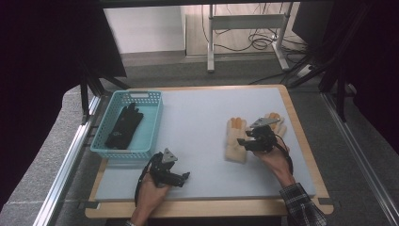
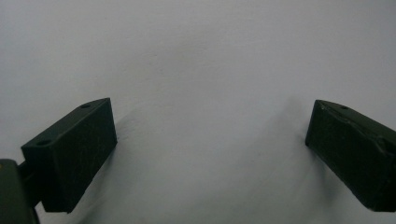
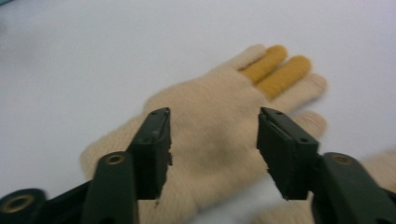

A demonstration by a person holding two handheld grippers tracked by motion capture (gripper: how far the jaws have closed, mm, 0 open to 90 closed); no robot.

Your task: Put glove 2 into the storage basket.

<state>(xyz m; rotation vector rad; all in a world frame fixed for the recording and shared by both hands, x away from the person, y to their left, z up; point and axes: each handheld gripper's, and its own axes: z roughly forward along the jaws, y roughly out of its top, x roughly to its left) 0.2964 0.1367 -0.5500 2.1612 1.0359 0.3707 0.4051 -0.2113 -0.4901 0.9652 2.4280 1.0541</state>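
Bench: pale grey-blue mat on a wooden-edged bench (image 1: 197, 122), dark curtains at the sides, grey floor and a white desk frame beyond.
Basket: light blue plastic lattice basket (image 1: 153, 127) at the near-left of the mat, with one black knitted glove (image 1: 123, 126) lying inside.
Cream gloves: two cream knitted gloves with orange-yellow fingertips; the left cream glove (image 1: 235, 140) lies flat on the right half of the mat, and the right cream glove (image 1: 276, 120) sits just beside it, partly behind the gripper.
Right gripper: right gripper (image 3: 214, 154) hangs over the palm of the left cream glove (image 3: 215, 126), fingers spread to either side of it, nothing pinched between them.
Left gripper: left gripper (image 2: 210, 149) rests low over bare mat near the basket's corner, fingers spread wide and empty.
Step in hand: it looks like lining up for a pick of a cream glove, presumably bound for the basket.
Next move: lower until both fingers straddle a fold of knit, then close; soft fabric may slip or bunch, so a deep bite seems wise.
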